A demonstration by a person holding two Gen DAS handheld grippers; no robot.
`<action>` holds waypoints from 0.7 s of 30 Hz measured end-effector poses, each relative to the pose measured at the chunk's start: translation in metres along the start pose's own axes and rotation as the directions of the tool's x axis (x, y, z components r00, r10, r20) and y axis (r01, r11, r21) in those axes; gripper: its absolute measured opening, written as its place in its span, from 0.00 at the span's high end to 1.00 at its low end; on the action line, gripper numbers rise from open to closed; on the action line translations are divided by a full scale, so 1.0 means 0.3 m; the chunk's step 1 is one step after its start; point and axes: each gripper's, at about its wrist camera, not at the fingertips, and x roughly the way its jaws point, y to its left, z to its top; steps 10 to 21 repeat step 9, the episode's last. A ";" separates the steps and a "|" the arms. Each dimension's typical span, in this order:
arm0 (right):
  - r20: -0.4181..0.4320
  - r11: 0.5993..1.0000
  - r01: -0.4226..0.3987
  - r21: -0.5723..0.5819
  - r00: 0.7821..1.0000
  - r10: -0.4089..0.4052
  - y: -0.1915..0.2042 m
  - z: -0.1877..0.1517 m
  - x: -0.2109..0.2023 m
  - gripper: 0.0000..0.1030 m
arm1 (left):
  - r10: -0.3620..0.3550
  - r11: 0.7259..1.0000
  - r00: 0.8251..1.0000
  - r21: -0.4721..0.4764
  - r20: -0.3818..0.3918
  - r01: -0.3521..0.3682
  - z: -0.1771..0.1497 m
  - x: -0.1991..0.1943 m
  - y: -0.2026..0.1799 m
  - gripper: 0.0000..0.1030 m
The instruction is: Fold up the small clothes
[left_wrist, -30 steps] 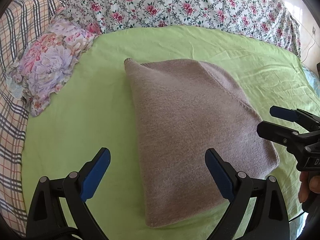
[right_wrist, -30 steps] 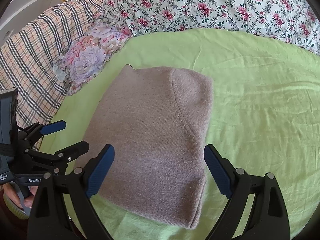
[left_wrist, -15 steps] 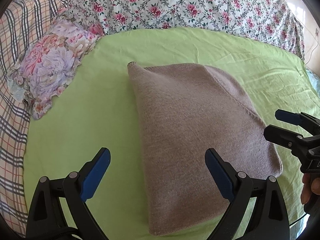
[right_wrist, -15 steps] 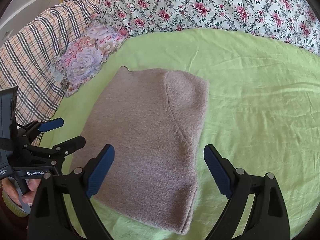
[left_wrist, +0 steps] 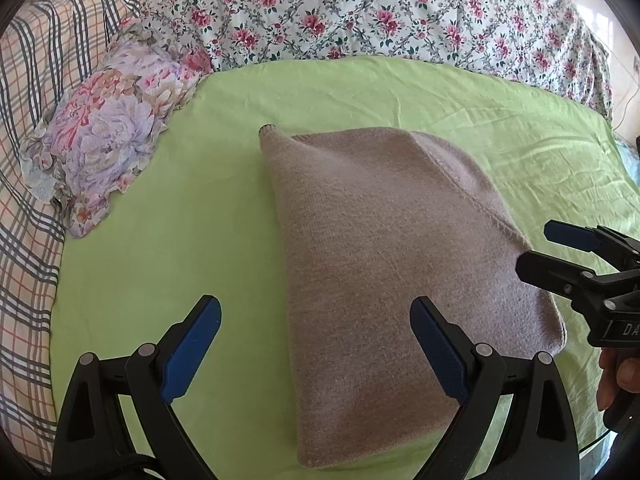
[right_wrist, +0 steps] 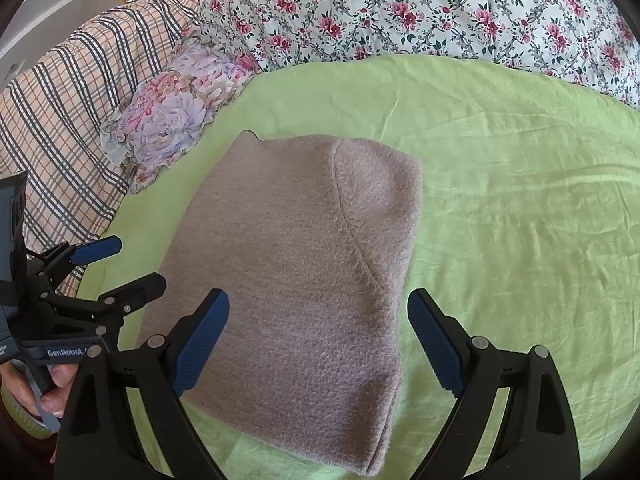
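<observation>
Hovering over the bed, both grippers sit with jaws spread wide and nothing in them. The left gripper (left_wrist: 315, 354) hangs above the near left part of the sweater (left_wrist: 392, 264), its left finger over bare sheet (left_wrist: 168, 240) and its right finger over the knit. The right gripper (right_wrist: 318, 344) straddles the sweater's near right part the same way, with its right finger out over the sheet.

The sweater is a taupe knit folded into a rough rectangle, lying flat about mid-sheet, with one little corner poking up at its far left.

The left wrist view catches the right gripper side-on at the right edge, plus a bit of the hand (left_wrist: 618, 376) holding it. The right wrist view shows the left gripper's "GenRobot" label and fingers (right_wrist: 56, 380) on its handle.

The green sheet is a bit wrinkled. A floral pillow (left_wrist: 104, 148) sits at its far left corner, a rose-print quilt (left_wrist: 360, 12) runs along the far edge, and a plaid blanket (right_wrist: 68, 108) is bunched on the left.
</observation>
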 end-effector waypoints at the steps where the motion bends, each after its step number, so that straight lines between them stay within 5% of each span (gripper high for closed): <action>1: -0.002 1.000 0.001 0.002 1.000 -0.001 0.001 0.000 0.006 0.12 | -0.003 1.000 1.000 -0.001 0.001 0.003 -0.003 0.001 0.000 0.07; 21: 0.003 1.000 -0.010 0.013 1.000 0.010 0.011 -0.001 0.028 0.12 | 0.006 1.000 1.000 -0.009 0.004 -0.006 -0.001 0.017 0.006 0.07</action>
